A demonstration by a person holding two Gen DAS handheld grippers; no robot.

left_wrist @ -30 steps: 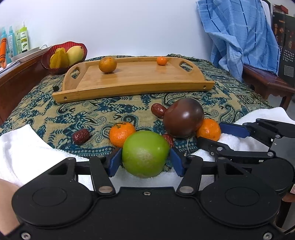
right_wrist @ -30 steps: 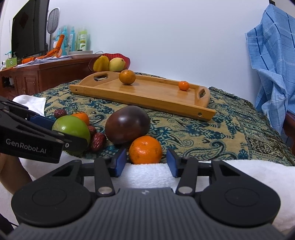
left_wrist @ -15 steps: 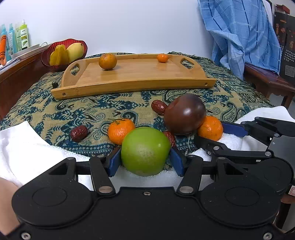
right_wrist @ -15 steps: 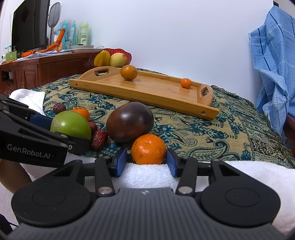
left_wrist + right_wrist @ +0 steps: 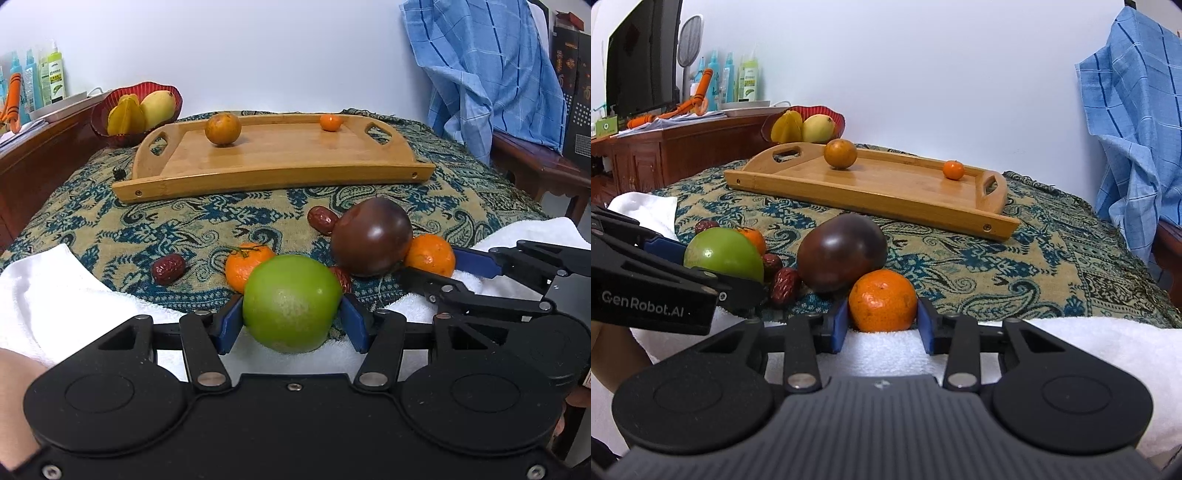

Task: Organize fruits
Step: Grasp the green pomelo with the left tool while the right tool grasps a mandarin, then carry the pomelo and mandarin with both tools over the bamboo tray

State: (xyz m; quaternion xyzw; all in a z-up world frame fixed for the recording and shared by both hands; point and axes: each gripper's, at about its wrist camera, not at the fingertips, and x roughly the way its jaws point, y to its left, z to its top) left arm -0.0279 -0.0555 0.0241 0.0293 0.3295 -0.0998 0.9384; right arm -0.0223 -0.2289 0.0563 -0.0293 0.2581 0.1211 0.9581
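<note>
right wrist view: the right hand-held gripper is closing on the mandarin while the left hand-held gripper clamps the green apple; lifting could roll the touching dark plum.

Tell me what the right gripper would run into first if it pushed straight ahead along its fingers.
The right gripper, jaws closing, already has the orange tangerine between them. Pushed on, it would probably shove that into the dark purple fruit just behind; depth is uncertain.
</note>
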